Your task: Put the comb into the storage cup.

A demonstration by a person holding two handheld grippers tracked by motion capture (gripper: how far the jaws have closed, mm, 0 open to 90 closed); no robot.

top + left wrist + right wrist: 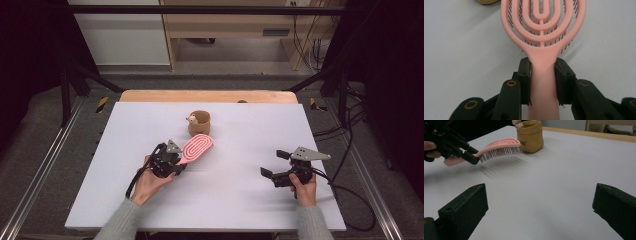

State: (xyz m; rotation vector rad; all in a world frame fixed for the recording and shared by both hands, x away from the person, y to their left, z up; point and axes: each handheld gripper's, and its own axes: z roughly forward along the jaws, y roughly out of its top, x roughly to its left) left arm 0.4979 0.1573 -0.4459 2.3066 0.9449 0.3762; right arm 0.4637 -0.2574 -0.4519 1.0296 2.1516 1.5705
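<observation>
1. L gripper (pixel 541 80): jaws closed partway, pads clamp both sides of the pink hairbrush (pixel 542 37) at the handle, just below where it widens into the head. Nothing looks skewed in the left gripper view; keep that hold, don't re-grip.
2. R gripper (pixel 540 207): jaws wide open, nothing between them, bare white table (pixel 554 190) ahead. Park it there, well apart from the brush, unless a second hold is needed.
3. Brush position: off the table, bristles down, head roughly level, shadow beneath it. Head tip sits just short of the tan pouch (pixel 199 123).
4. Likely step: carry brush to the pouch and stand it inside. Judgement only.
5. To do it well: lift first so bristles clear the pouch rim, then tip the head down over the opening.
6. Risk: pouch looks soft and light; a sideways nudge could topple it. Come in from above, not from the side.
7. A small figure (pixel 191 118) sits at the pouch rim, far-left side; avoid it on entry.
</observation>
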